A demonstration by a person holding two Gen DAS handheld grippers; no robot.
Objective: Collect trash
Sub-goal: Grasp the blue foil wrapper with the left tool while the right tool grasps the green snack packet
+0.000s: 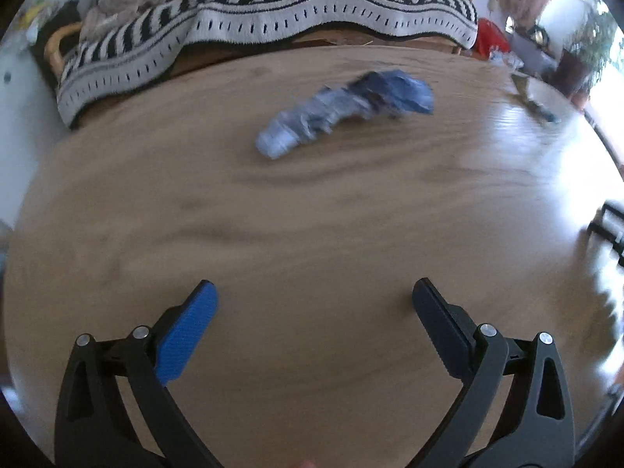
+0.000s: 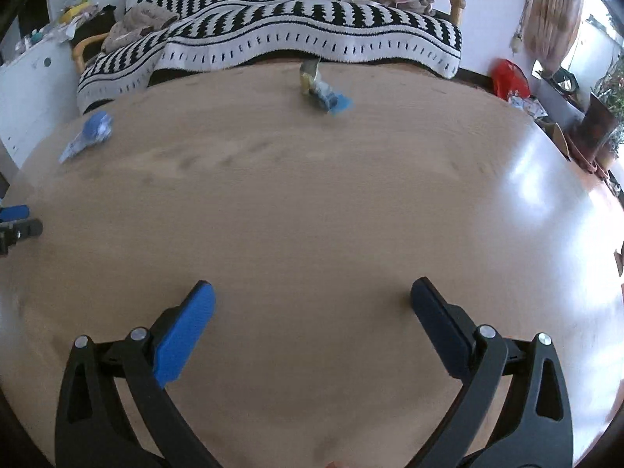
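Left gripper (image 1: pixel 314 292) spread, empty | right gripper (image 2: pixel 312 292) spread, empty | blue wrapper (image 1: pixel 343 111) near table (image 1: pixel 312 214) far edge

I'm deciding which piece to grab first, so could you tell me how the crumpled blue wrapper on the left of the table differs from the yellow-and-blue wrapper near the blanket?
The blue wrapper is all blue and pale, long and twisted; the yellow-and-blue wrapper is shorter, with a yellowish end. The blue wrapper lies ahead of the left gripper, the other ahead of the right gripper. Both rest loose on the table.
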